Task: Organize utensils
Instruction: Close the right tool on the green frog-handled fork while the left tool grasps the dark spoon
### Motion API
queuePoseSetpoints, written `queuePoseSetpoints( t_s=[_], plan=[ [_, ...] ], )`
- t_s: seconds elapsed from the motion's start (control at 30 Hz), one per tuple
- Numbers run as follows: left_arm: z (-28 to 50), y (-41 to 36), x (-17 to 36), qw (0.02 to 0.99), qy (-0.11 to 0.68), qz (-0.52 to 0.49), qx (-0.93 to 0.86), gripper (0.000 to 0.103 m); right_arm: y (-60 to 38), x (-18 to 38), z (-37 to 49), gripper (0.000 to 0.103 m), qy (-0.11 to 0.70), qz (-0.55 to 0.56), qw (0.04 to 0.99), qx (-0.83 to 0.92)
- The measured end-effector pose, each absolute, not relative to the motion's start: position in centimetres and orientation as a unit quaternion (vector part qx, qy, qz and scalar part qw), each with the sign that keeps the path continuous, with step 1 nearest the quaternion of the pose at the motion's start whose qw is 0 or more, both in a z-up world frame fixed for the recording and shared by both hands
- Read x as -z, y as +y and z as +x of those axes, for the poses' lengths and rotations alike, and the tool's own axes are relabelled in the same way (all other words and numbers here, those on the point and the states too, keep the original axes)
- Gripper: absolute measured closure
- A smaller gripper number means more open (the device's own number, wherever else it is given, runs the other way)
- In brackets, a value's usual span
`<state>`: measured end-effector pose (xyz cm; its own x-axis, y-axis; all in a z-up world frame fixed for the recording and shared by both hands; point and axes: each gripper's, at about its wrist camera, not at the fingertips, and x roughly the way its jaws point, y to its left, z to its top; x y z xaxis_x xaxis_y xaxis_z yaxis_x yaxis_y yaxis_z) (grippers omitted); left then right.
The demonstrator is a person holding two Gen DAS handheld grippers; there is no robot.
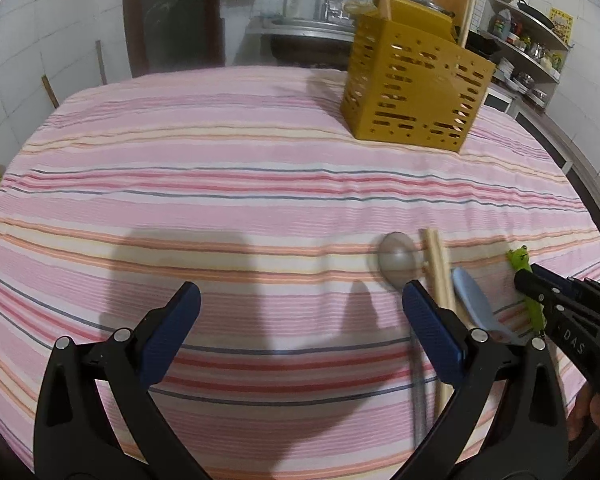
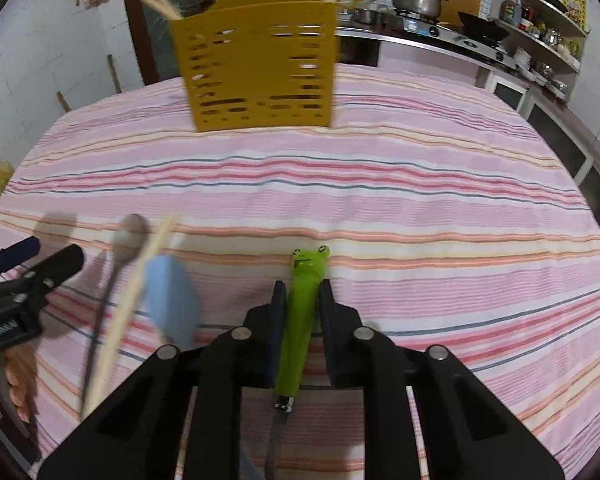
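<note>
Left wrist view: the left hand-held gripper [image 1: 300, 320] is hovering wide open over the striped cloth counter [image 1: 220, 184], beside a metal spoon [image 1: 398, 258], wooden chopsticks [image 1: 438, 268] and a slotted yellow utensil holder [image 1: 416, 92].

Right wrist view: the right hand-held gripper [image 2: 303, 296] is pinching a frog-headed green plastic handle [image 2: 302, 320].

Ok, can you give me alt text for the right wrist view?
The right gripper is closed on the green frog-handled utensil lying on the pink striped tablecloth. To its left lie a blue spoon, chopsticks and a metal spoon; the yellow utensil holder stands beyond.
</note>
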<state>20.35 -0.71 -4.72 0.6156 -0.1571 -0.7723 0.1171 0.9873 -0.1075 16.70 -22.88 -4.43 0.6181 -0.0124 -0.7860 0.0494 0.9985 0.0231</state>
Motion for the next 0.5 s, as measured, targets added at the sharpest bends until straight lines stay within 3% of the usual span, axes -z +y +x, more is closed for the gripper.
queuePoseSetpoints(
  t_s=[0.5],
  plan=[
    [21.3,-5.0,6.7,0.883,0.463,0.036,0.072,0.006,-27.5,5.1,17.2,0.086,0.437,0.037,0.898,0.024]
  ],
)
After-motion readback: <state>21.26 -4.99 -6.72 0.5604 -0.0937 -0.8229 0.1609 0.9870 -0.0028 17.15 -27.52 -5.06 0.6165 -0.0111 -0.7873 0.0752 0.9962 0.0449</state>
